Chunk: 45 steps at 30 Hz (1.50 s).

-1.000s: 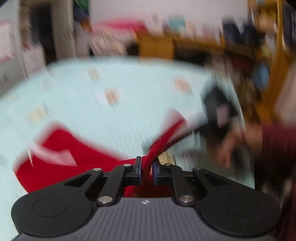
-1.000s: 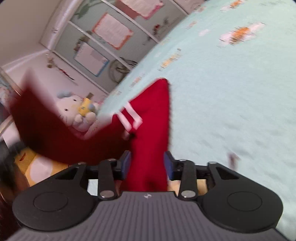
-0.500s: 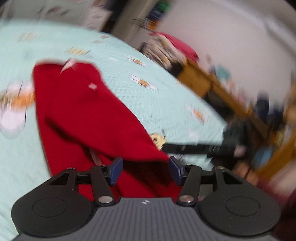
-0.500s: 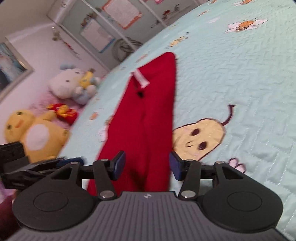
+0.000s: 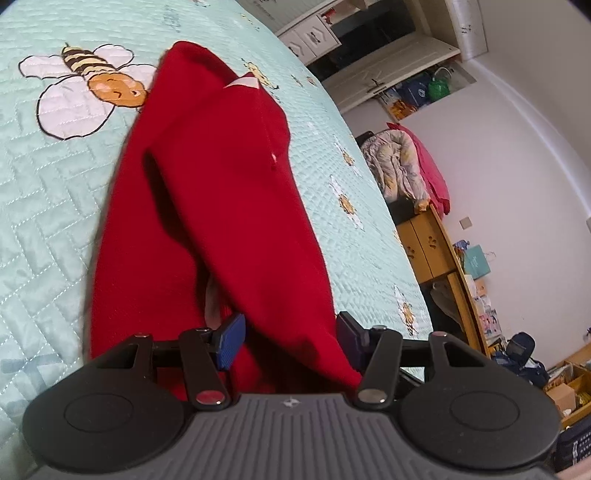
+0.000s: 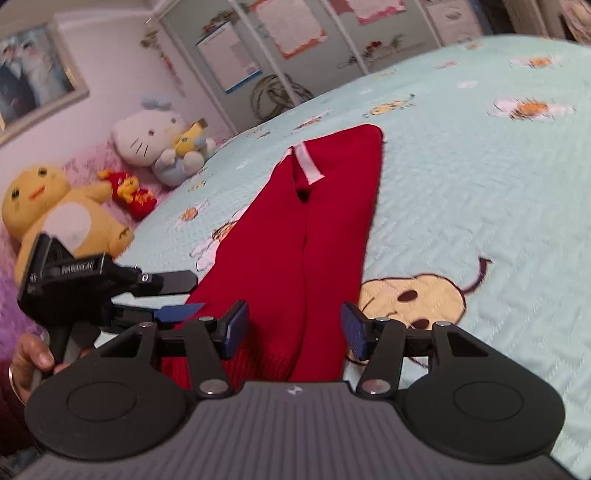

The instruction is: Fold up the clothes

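A red knitted garment (image 5: 229, 206) with white trim lies lengthwise on the pale green quilt (image 5: 44, 206), folded over on itself. My left gripper (image 5: 290, 338) stands open over its near end, cloth lying loose between the blue pads. In the right wrist view the same red garment (image 6: 295, 240) stretches away from my right gripper (image 6: 293, 328), which is also open with the near hem between its fingers. The left gripper (image 6: 177, 295) appears there at the left, held by a hand (image 6: 33, 358), its fingers apart beside the garment's edge.
Plush toys (image 6: 66, 206) sit along the head of the bed on a pink cover. A wooden desk with shelves (image 5: 439, 251) and a heap of bedding (image 5: 399, 173) stand beyond the bed's far side. Wardrobe doors (image 6: 288, 33) line the back wall.
Both grippers were shut on the red garment, lifted in the air, a second ago. They laid it down on the quilt and opened, and now rest at its near end.
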Each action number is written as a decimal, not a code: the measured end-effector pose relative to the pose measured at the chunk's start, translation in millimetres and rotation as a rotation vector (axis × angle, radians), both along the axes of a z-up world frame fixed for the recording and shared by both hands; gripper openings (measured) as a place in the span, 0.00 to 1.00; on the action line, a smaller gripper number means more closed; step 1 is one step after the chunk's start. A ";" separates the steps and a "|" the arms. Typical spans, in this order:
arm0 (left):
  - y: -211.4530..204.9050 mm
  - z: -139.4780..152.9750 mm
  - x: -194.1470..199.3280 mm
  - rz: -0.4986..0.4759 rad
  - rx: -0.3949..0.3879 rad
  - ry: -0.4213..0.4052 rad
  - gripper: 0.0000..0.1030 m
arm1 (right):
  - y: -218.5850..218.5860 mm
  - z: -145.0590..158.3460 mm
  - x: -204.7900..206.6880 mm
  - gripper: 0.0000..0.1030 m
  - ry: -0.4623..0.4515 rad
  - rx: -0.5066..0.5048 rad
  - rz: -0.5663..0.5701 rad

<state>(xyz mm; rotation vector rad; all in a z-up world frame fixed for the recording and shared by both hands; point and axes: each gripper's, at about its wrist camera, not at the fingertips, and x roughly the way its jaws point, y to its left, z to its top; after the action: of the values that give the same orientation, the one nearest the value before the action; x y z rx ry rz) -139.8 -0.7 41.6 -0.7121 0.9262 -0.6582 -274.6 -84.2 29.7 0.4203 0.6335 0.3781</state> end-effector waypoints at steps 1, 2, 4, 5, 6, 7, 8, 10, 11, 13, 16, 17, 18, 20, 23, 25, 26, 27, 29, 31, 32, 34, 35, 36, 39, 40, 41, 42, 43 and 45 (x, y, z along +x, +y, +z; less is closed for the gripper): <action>0.5 -1.4 0.8 0.007 -0.003 0.004 0.54 | 1.5 -1.9 3.7 0.54 0.005 0.004 0.016; 1.1 -2.8 1.7 0.013 -0.005 0.007 0.53 | 1.9 -3.7 6.3 0.55 0.007 0.015 0.029; 0.9 -3.3 3.5 0.024 -0.004 0.007 0.52 | 1.1 -6.6 9.8 0.54 0.013 0.038 0.045; 1.5 -3.1 4.1 0.030 -0.002 0.004 0.52 | 0.7 -8.0 11.6 0.54 0.016 0.050 0.053; 2.3 -2.8 4.6 0.037 0.001 0.002 0.52 | 0.3 -9.4 13.4 0.52 0.020 0.062 0.061; 3.1 -2.5 5.1 0.044 0.003 -0.001 0.52 | -0.5 -10.3 14.3 0.45 0.023 0.076 0.069; 3.9 -2.2 5.7 0.051 0.005 -0.004 0.52 | -2.0 -10.4 13.8 0.34 0.032 0.097 0.076; 5.8 -0.7 6.0 0.062 0.013 -0.014 0.45 | -5.9 -11.9 13.5 0.09 0.070 0.154 0.085; 6.8 0.8 5.6 0.065 0.020 -0.022 0.36 | -8.9 -13.1 12.3 0.01 0.090 0.200 0.084; 8.0 5.6 4.6 0.064 0.028 -0.041 0.20 | -14.9 -15.6 9.8 0.01 0.129 0.291 0.083; 8.0 19.9 -0.4 0.024 0.011 -0.085 0.19 | -20.6 -15.9 -3.4 0.01 0.183 0.428 0.078; 7.3 23.5 -2.2 0.010 0.022 -0.102 0.19 | -22.2 -15.7 -8.7 0.01 0.200 0.473 0.076; 4.8 24.3 -2.7 0.002 0.067 -0.111 0.19 | -23.8 -15.5 -14.0 0.01 0.218 0.518 0.073; 1.8 15.0 0.2 0.007 0.145 -0.101 0.19 | -25.4 -22.4 -21.6 0.01 0.267 0.541 0.056; 3.4 20.0 5.4 0.029 0.163 -0.135 0.21 | -23.3 -46.4 -25.4 0.01 0.370 0.486 0.008; 4.7 24.4 8.8 0.045 0.171 -0.160 0.28 | -22.3 -49.8 -25.8 0.05 0.373 0.494 0.016; 5.4 26.5 10.6 0.053 0.175 -0.172 0.28 | -21.1 -46.4 -25.3 0.06 0.363 0.471 0.028; 6.1 28.7 12.3 0.060 0.179 -0.185 0.28 | -19.1 -38.4 -24.0 0.06 0.347 0.414 0.045; 7.4 33.0 15.8 0.076 0.187 -0.209 0.28 | -18.7 -19.0 -19.3 0.11 0.298 0.304 0.066; 8.7 37.3 19.2 0.092 0.194 -0.234 0.28 | -22.8 0.5 -10.2 0.23 0.236 0.224 0.053; 9.4 39.5 20.9 0.100 0.198 -0.247 0.28 | -25.7 9.4 -0.6 0.24 0.200 0.208 0.037; 10.7 43.8 24.4 0.115 0.206 -0.272 0.28 | -30.4 21.7 27.3 0.24 0.141 0.219 0.017; 11.4 46.0 26.1 0.123 0.210 -0.284 0.28 | -32.4 26.4 43.3 0.24 0.115 0.228 0.005; 12.0 48.1 27.9 0.131 0.213 -0.297 0.28 | -33.5 28.1 63.6 0.24 0.096 0.241 -0.009; -2.8 55.2 64.4 0.126 0.247 -0.358 0.28 | -30.3 25.7 125.4 0.24 0.067 0.279 -0.038; -8.5 55.0 76.4 0.128 0.264 -0.370 0.28 | -28.6 22.8 145.3 0.24 0.063 0.293 -0.039; -14.7 53.0 87.3 0.122 0.272 -0.373 0.28 | -26.9 20.0 165.2 0.24 0.059 0.306 -0.040; -21.1 50.8 98.0 0.114 0.277 -0.374 0.28 | -25.1 16.8 184.0 0.24 0.059 0.319 -0.044; -26.1 47.0 106.4 0.104 0.288 -0.376 0.28 | -22.6 12.3 199.9 0.24 0.066 0.323 -0.055; -35.4 33.1 122.5 0.095 0.326 -0.360 0.31 | -16.6 -0.1 229.1 0.24 0.077 0.312 -0.075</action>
<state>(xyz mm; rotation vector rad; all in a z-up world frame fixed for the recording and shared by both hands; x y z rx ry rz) -17.3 -36.2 74.7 -0.3297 0.6411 -0.5133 -45.5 -100.8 29.6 0.7573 0.6337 0.3912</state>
